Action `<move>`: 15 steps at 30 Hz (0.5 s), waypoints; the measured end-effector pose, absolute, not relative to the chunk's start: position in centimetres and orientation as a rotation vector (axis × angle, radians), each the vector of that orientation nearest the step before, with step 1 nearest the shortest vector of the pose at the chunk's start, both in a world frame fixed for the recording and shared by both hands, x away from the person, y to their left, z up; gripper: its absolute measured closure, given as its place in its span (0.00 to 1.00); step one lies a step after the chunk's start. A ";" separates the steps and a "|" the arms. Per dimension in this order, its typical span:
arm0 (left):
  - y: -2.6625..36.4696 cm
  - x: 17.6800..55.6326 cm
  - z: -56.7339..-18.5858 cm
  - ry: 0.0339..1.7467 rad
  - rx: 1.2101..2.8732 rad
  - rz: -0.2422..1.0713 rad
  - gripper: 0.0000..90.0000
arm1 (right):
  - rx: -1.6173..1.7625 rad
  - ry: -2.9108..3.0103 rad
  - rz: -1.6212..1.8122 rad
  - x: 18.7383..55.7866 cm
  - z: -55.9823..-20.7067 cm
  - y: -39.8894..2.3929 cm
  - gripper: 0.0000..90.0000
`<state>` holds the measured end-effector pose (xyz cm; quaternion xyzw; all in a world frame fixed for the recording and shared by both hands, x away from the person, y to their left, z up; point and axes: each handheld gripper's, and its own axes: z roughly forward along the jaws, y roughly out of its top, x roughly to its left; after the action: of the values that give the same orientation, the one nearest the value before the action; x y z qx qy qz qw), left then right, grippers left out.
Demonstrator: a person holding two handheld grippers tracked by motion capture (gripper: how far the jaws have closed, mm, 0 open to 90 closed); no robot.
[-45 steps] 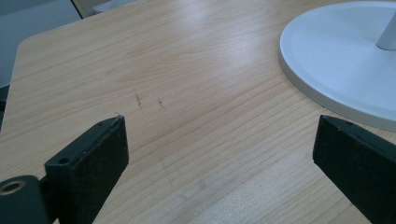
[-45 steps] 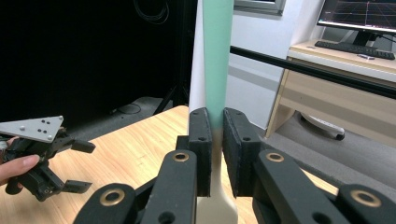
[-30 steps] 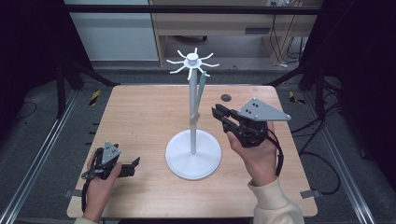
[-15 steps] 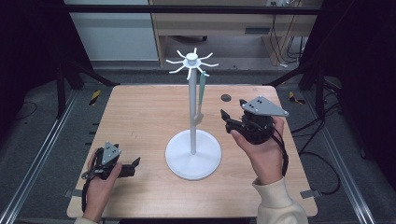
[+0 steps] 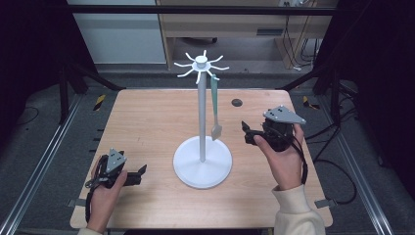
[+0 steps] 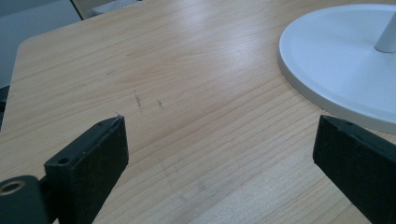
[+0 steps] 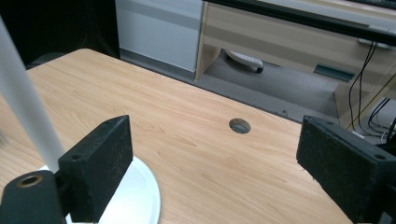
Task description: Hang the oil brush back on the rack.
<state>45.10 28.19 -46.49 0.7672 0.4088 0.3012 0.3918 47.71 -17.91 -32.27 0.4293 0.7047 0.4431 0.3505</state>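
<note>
A white stand rises from the middle of the table, with a round base [image 5: 202,166], a thin pole [image 5: 201,112] and a ring of hooks [image 5: 200,61] on top. A pale green spatula [image 5: 215,105] hangs from one hook, its blade just above the base. My left gripper [image 5: 138,175] rests near the front left edge, open and empty, pointing toward the base [image 6: 336,60]. My right gripper [image 5: 247,133] is held right of the stand, open and empty. In the right gripper view the pole [image 7: 23,107] stands at the left, past the jaw.
A small round hole [image 5: 237,102] sits in the wooden table [image 5: 147,117] behind the right gripper, also seen as the hole [image 7: 239,125] between the jaws. Dark frame rails flank the table. A cabinet and cables lie beyond the far edge.
My right gripper has drawn back from the hanging spatula, moving right and toward the front of the table. The left gripper has stayed put.
</note>
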 end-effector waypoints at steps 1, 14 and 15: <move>28.2 45.1 -46.5 1.037 1.947 0.763 0.03 | 1.118 1.821 1.151 47.8 -32.4 -18.1 0.11; 28.2 45.1 -46.5 1.037 1.946 0.764 0.03 | 1.154 1.798 1.117 48.6 -34.8 -20.1 0.14; 28.2 45.1 -46.5 1.036 1.945 0.764 0.03 | 1.164 1.798 1.114 48.7 -35.0 -20.3 0.14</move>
<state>45.09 28.18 -46.47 0.7666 0.4085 0.3012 0.3935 48.65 -20.27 -35.01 0.4504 0.6961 0.4312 0.3558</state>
